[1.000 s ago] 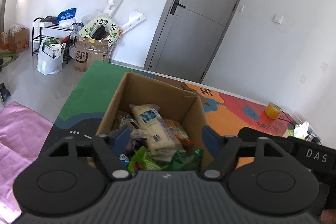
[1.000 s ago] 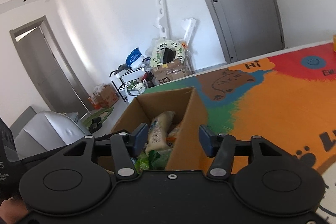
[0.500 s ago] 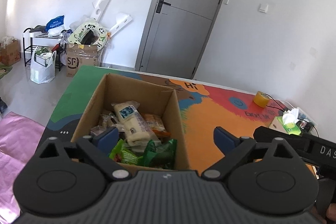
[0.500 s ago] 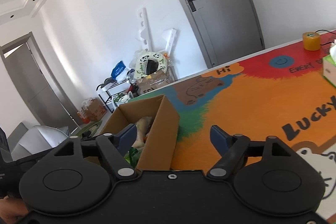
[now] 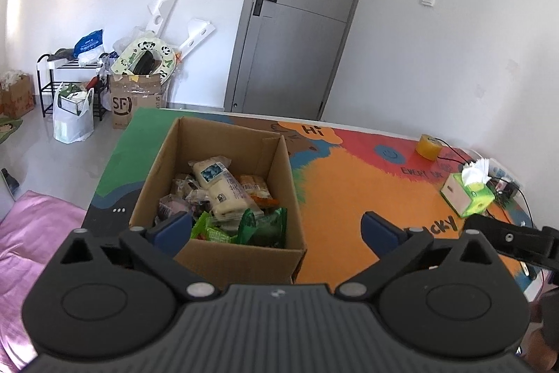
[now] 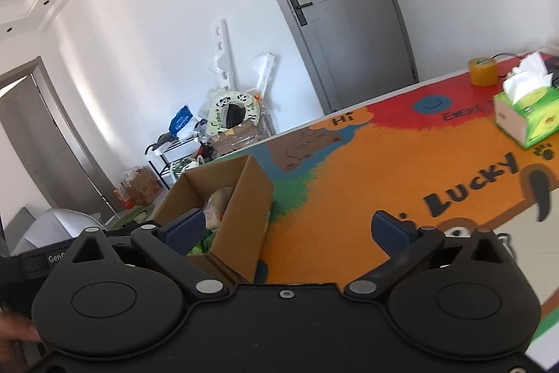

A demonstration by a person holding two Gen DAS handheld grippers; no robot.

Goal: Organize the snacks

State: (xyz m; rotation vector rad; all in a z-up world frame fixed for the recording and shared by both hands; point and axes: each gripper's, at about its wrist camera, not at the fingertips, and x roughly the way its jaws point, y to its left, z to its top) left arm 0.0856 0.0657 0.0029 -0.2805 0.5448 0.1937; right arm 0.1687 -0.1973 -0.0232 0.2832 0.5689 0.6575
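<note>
An open cardboard box [image 5: 223, 259] stands on the colourful table mat [image 5: 349, 194], filled with several snack packets: a long white packet [image 5: 223, 187] on top and green packets [image 5: 258, 228] at the near side. My left gripper [image 5: 276, 229] is open and empty, held above and just short of the box's near wall. My right gripper [image 6: 290, 229] is open and empty, to the right of the box [image 6: 241, 205], over the orange part of the mat [image 6: 349, 198].
A green tissue box [image 5: 468, 194] and a yellow tape roll [image 5: 428, 146] sit at the table's far right, also in the right wrist view [image 6: 527, 114]. Cables lie beside them. Beyond the table stand a grey door [image 5: 300, 23], an SF carton [image 5: 136, 100] and a shoe rack.
Both grippers have opened wider and pulled back from the box. The right gripper has swung right, so the tissue box and tape roll have come into view.
</note>
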